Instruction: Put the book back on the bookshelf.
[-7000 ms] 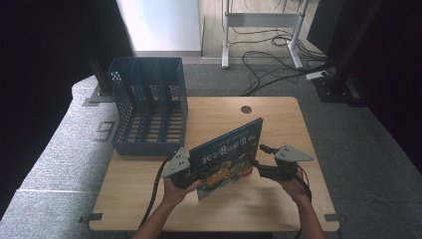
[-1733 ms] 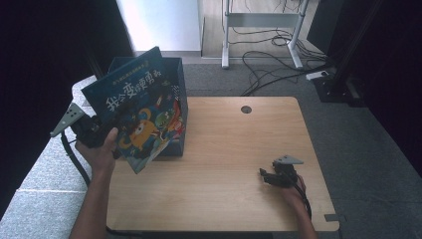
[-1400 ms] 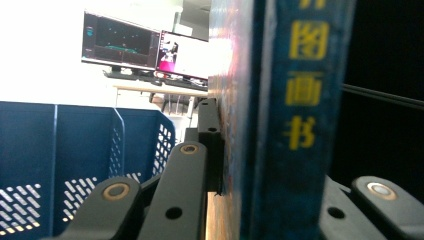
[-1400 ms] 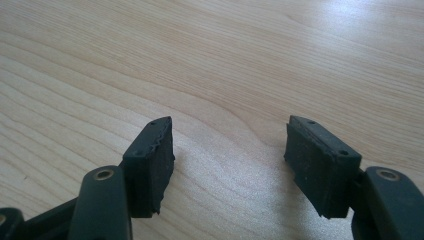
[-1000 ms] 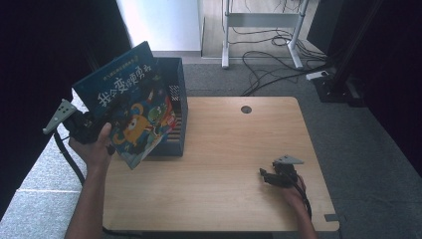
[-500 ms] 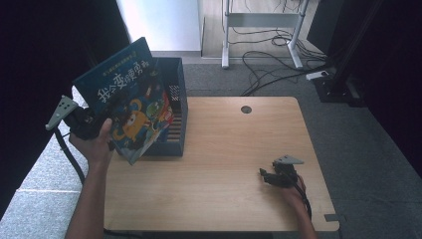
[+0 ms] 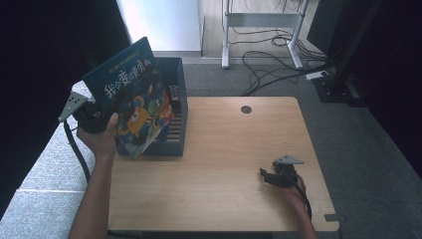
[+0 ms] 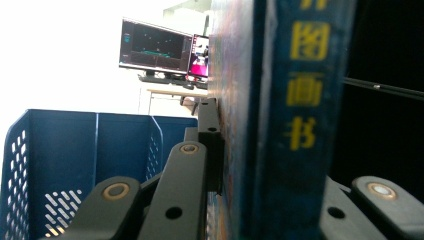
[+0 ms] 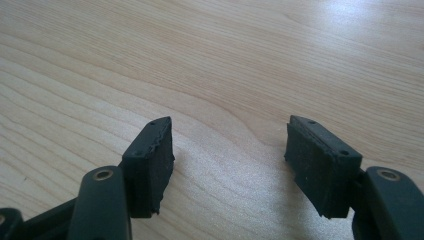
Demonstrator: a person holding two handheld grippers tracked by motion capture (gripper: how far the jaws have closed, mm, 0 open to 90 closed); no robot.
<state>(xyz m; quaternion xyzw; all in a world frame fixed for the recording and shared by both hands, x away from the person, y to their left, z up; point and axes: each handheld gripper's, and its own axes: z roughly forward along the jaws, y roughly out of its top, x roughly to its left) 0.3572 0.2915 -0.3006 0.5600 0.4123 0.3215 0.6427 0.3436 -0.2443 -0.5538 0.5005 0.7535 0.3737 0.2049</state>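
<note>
Your left gripper (image 7: 102,119) is clamped on the picture book (image 7: 132,104), its fingers (image 8: 200,150) closed against the cover on one side and the back on the other, with the spine and its yellow characters standing upright between them in the left gripper view. In the high view you hold the book raised and tilted over the left edge of the tabletop (image 7: 224,164), its colourful cover facing up toward the camera and its lower corner hanging down in front of the blue file rack (image 7: 176,107). The book overlaps the rack's left part, so I cannot tell whether it touches the rack or hangs clear of it. The rack stands at the far left corner of the tabletop, and the left gripper view shows its perforated blue wall and upright dividers (image 8: 97,150) just beyond the fingers. Your left hand (image 7: 102,139) wraps the gripper from below, with the grey plate sticking out to the left and the cable trailing down past your forearm. Your right gripper (image 7: 266,175) rests low at the near right part of the tabletop, well apart from the book and the rack. Its fingers (image 9: 150,160) stand spread apart with bare wood between them, gripping nothing, and the pads sit just above or on the wood grain.
</note>
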